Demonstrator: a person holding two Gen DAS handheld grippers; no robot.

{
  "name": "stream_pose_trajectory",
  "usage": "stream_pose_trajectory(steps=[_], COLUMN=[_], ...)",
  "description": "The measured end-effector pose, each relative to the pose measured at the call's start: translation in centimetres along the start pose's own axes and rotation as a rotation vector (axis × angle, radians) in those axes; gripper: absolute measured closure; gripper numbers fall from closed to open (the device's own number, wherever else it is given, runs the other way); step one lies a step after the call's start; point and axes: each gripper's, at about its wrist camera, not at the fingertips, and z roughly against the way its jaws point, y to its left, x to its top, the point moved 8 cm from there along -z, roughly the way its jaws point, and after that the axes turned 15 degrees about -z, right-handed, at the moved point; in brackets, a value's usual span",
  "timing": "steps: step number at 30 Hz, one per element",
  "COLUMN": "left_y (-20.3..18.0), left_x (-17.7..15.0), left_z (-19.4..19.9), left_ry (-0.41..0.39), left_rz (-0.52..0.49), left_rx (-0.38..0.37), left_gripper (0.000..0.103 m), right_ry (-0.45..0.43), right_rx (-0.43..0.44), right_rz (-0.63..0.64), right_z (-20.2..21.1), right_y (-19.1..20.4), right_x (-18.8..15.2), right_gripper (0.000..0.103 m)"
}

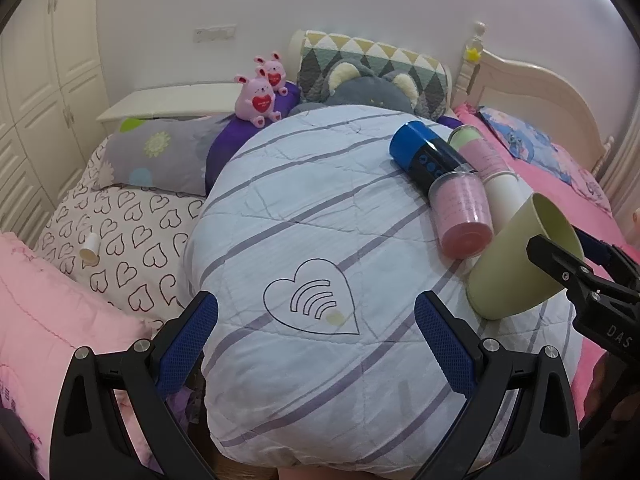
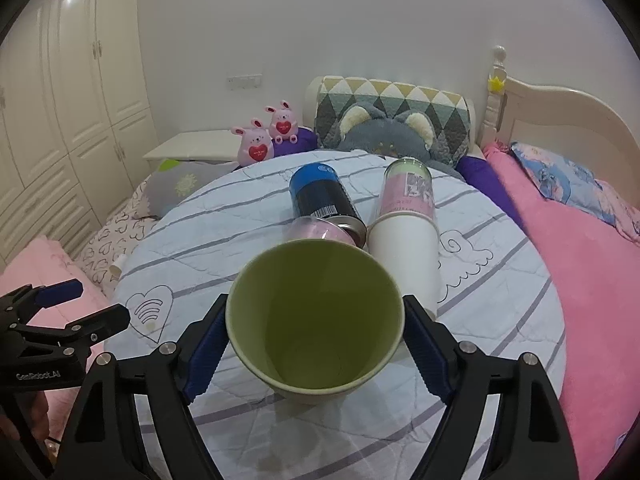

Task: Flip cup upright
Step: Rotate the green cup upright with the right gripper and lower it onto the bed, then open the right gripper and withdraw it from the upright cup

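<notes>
A pale green cup [image 2: 316, 320] is held between the two blue pads of my right gripper [image 2: 316, 340], tilted with its open mouth toward the camera and its base low on the striped quilt [image 2: 500, 320]. In the left wrist view the same cup [image 1: 516, 264] leans at the right, mouth up and to the right, with my right gripper [image 1: 560, 256] clamped on its rim. My left gripper [image 1: 316, 344] is open and empty above the quilt's heart drawing [image 1: 312, 300].
A blue and black can [image 2: 320, 196], a clear pink cup [image 2: 320, 230] and a white and pink tube [image 2: 408, 232] lie just behind the green cup. Pillows, plush toys [image 2: 264, 140] and a headboard [image 2: 560, 112] lie beyond. A pink blanket [image 2: 592, 280] is at right.
</notes>
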Motion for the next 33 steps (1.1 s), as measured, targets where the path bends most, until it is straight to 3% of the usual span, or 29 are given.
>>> stream_pose_trajectory(steps=[18,26,33], left_y=[-3.9,-6.6,-9.8], left_x=[2.2,2.0,0.9], left_z=[5.5,9.3,11.1], left_ry=[-0.122,-0.224,-0.297], left_rz=[-0.071,-0.127,-0.162], left_rx=[0.018,0.069,0.064], left_gripper=[0.001,0.0,0.0], right_ry=[-0.126,-0.226,-0.347], right_rx=[0.06,0.067,0.034], right_rz=[-0.027,-0.05,-0.044], right_z=[6.5,10.7,13.9], right_y=[-0.6,-2.2,-3.4], right_x=[1.1,0.7,-0.7], right_gripper=[0.02,0.02,0.017])
